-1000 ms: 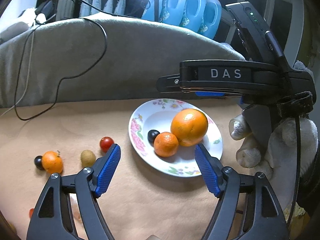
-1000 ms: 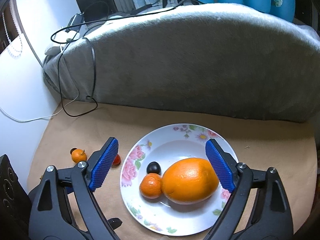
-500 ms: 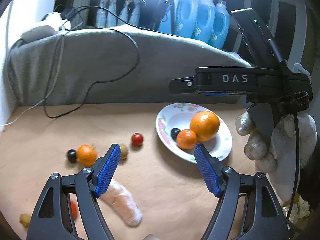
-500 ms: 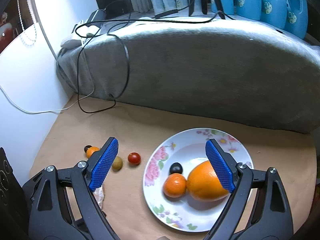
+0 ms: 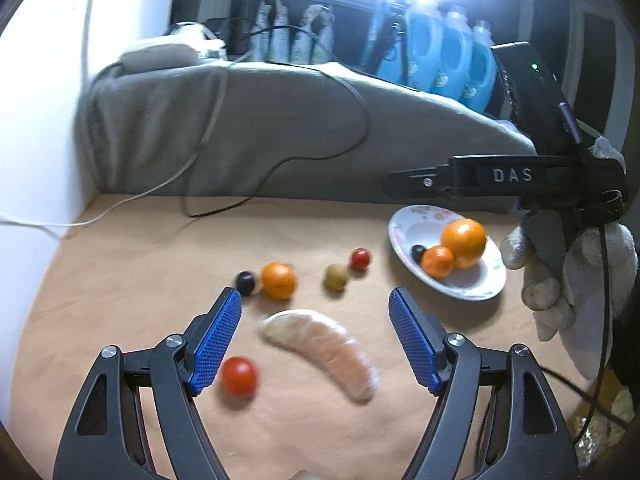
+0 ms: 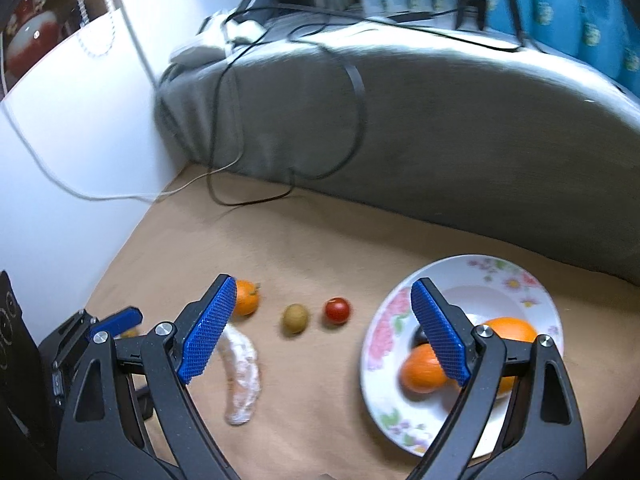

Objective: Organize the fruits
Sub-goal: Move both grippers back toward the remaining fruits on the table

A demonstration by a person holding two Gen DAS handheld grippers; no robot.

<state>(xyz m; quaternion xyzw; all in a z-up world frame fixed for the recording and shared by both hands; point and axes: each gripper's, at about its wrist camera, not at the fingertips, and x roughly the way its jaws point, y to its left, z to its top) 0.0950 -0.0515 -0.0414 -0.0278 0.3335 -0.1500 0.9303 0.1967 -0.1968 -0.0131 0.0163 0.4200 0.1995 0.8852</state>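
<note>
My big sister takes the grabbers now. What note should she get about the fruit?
Left gripper: open, empty, above the pomelo segment.
Right gripper: open, empty, near the plate's left edge.
Done: big orange, mandarin and a dark grape sit on the floral plate.
Left on the table: pomelo segment, another mandarin, dark grape, brownish-green fruit, and two cherry tomatoes.

Left gripper (image 5: 314, 340) spread wide, empty, right gripper (image 6: 320, 330) likewise, gloved right hand (image 5: 568, 276) gripping handle
</note>
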